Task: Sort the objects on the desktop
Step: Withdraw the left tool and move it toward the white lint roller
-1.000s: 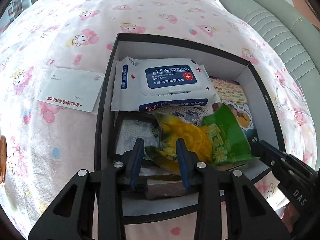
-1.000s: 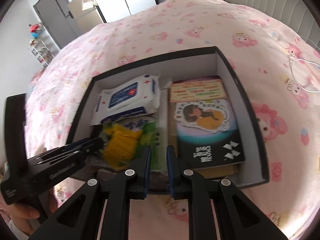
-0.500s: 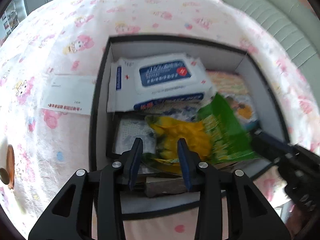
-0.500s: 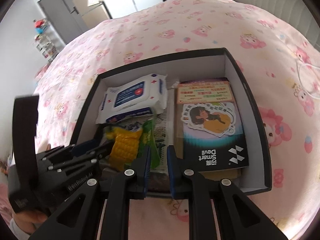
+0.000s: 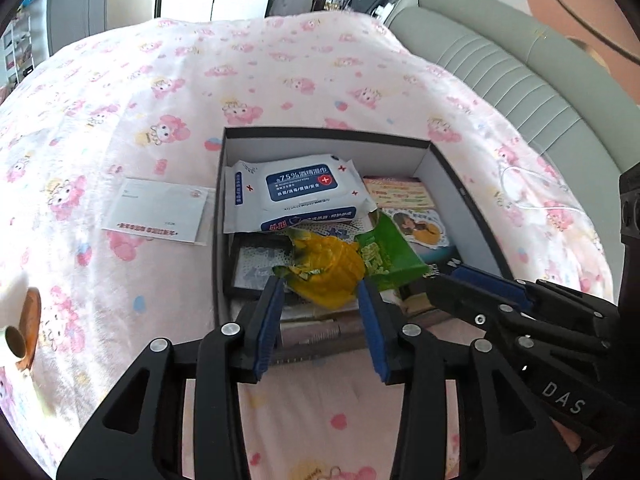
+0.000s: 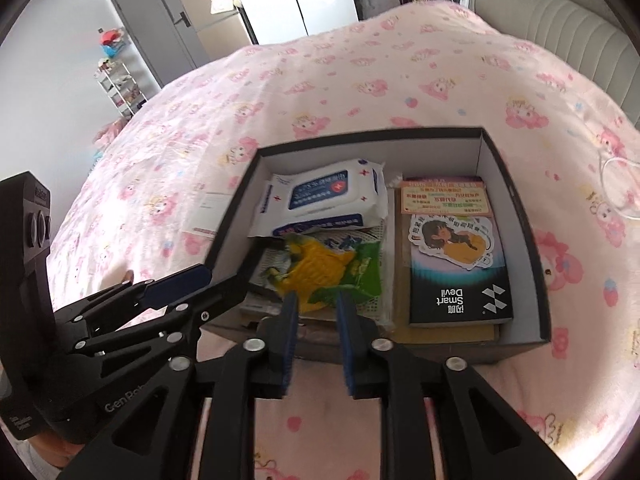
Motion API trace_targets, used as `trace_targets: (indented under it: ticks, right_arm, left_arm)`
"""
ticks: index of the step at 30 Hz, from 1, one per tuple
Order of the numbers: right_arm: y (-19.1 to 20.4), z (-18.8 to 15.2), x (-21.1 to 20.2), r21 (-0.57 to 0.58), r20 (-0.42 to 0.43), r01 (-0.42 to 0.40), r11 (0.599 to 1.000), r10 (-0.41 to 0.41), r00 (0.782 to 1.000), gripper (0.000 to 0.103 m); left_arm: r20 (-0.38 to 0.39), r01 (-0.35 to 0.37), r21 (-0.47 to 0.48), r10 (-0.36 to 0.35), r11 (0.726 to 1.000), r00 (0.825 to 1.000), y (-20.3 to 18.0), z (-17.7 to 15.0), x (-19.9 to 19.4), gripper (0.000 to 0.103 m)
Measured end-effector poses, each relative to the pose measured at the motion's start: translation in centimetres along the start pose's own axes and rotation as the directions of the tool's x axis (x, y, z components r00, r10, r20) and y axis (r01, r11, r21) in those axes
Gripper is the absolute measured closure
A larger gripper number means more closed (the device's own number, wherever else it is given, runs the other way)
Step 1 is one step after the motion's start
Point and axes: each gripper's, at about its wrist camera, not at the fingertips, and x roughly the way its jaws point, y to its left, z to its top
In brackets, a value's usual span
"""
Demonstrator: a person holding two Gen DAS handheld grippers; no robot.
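A black box (image 5: pixel 328 134) (image 6: pixel 372 136) with a white inside sits on a pink patterned bedspread. In it lie a white and blue wet-wipes pack (image 5: pixel 300 184) (image 6: pixel 324 192), a yellow and green snack bag (image 5: pixel 332 264) (image 6: pixel 324 268), a black book with a sticker (image 6: pixel 460 272) (image 5: pixel 416 224) and a dark frame (image 5: pixel 256 264). My left gripper (image 5: pixel 322 306) hovers over the box's near edge. Its jaws are opening, and the bag lies just beyond the tips, untouched. My right gripper (image 6: pixel 316 304) hangs beside it, jaws also opening, with nothing pressed between the pads.
A white envelope (image 5: pixel 156 210) (image 6: pixel 208 208) lies on the bedspread left of the box. A round wooden thing (image 5: pixel 24 320) is at the far left edge. A thin white cable (image 5: pixel 532 188) (image 6: pixel 620 184) lies to the right, below a grey padded headboard (image 5: pixel 520 72).
Both grippers have drawn back and up from the box, and their jaws stand wider. The snack bag, earlier between the left fingers, now lies free in the box.
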Motion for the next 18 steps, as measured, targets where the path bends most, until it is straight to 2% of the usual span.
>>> trace_targets:
  ticks: [9,18]
  right_arm:
    - [3.8,-2.6,-4.4,-0.033,0.074,-0.015,0.999,0.018,0.997,0.079]
    - [8.0,-6.0,-6.5,-0.069,0.091,-0.045,0.997,0.051,0.995,0.079]
  left_arm:
    - [0.075,-0.015,-0.008,0.016,1.0,0.997,0.2,-3.0,-6.3,0.06]
    - [0.107,-0.058,-0.015,0.06,0.998,0.992,1.8,-6.9,-10.9,0.06]
